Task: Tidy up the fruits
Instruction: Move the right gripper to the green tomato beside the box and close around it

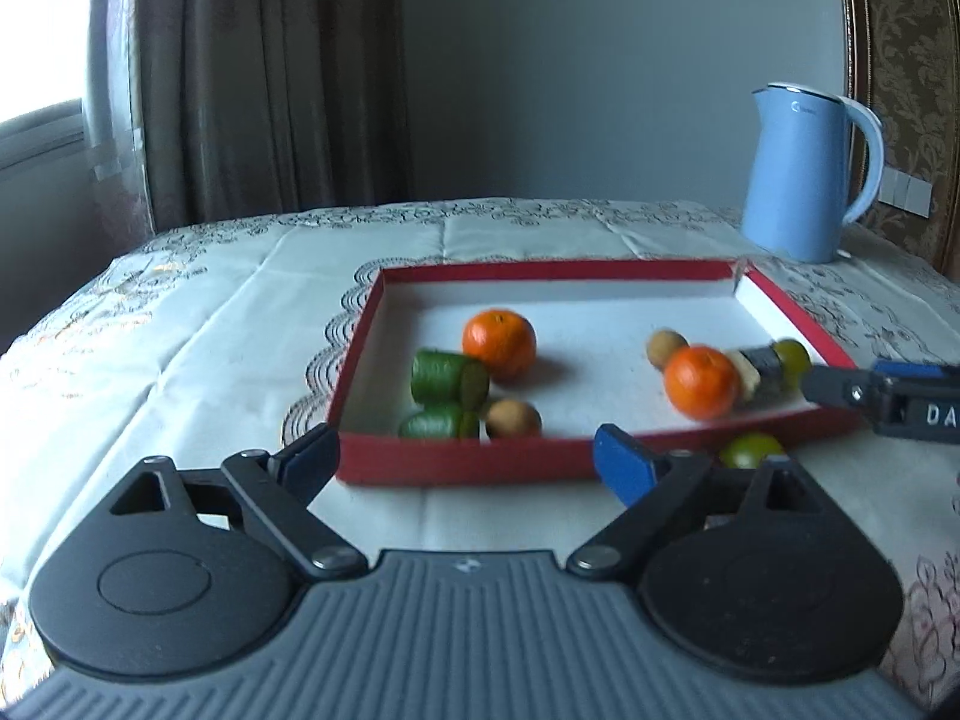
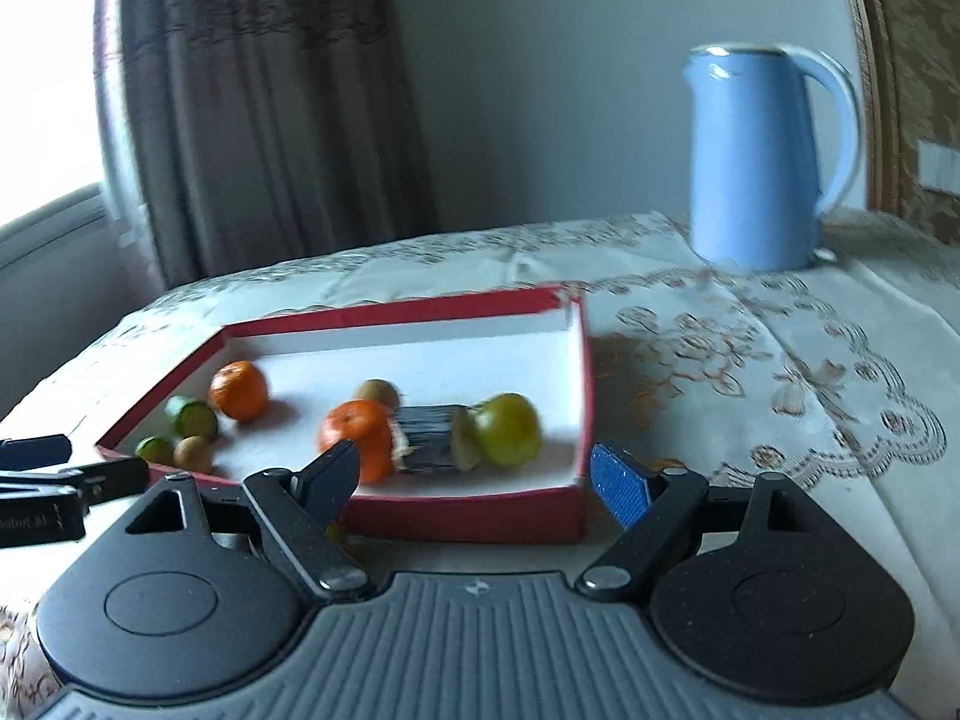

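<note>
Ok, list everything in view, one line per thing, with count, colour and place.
tray: one, red walls, white floor, on the tablecloth.
oranges: two, orange, one mid-left and one right in the tray.
green cylinders: two, green, near-left of the tray.
brown fruits: two, brown, one by the cylinders, one behind the right orange.
dark cylinder: one, dark, in the tray right of the right orange.
green fruits: two, yellow-green, one in the tray's right part, one outside its near wall.
kettle: one, blue, far right.
tablecloth: one, cream, patterned.
left claw: open, before the tray.
right claw: open, at the tray's near-right corner.
</note>
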Demonstrator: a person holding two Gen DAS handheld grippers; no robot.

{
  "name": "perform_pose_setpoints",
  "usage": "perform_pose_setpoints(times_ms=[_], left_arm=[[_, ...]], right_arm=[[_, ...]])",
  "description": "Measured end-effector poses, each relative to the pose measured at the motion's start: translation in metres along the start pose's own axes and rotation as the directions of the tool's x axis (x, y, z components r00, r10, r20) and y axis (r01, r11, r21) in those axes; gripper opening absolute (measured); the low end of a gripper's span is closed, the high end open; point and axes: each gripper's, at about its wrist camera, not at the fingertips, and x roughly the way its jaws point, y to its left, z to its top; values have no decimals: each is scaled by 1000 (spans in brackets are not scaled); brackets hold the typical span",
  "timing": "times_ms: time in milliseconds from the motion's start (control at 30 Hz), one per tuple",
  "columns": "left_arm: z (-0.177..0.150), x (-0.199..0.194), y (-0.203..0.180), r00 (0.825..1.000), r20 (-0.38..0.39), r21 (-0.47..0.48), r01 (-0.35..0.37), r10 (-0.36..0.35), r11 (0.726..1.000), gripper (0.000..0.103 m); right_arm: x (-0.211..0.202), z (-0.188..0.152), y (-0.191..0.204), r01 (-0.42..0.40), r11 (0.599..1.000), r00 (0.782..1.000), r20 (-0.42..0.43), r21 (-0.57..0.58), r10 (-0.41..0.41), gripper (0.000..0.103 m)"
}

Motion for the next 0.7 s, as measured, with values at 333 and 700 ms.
perform_pose_setpoints(times_ms=[333, 700], left_arm=[[-18, 12, 15, 999, -39, -44, -12, 10, 999, 91], [-21, 15, 25, 998, -59, -95, 7, -13, 995, 91]], right_arm=[[-13, -14, 31, -79, 987, 996, -39, -143, 74, 84], [-1, -16, 42, -166, 981, 982, -110, -98, 155, 73]])
